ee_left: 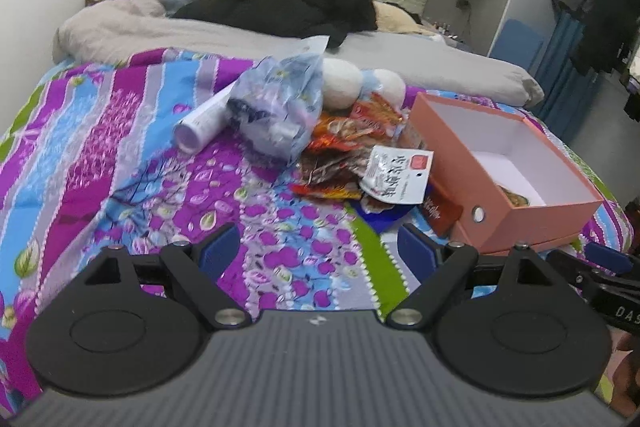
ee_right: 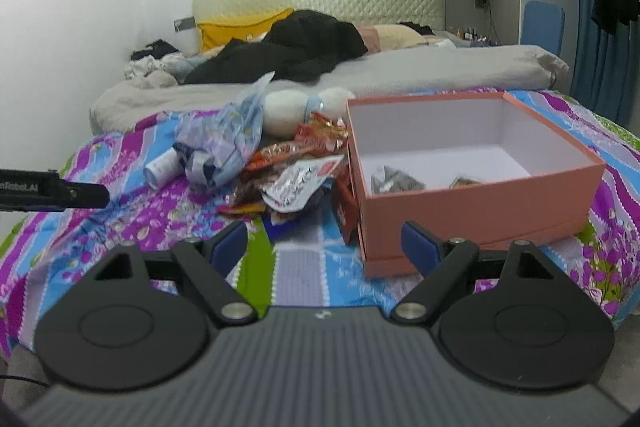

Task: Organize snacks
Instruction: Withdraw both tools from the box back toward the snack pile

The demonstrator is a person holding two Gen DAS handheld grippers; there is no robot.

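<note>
Snacks: light, crinkly, slippery packets; best pinched at a flat edge.
Box: stiff card.
Left gripper: wide, empty.
Right gripper: wide, empty.

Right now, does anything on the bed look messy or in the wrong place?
Yes. Most snack packets lie in a loose heap on the bedspread beside the pink box, not inside it. Only a couple sit in the box. A red packet is wedged upright against its side.
</note>
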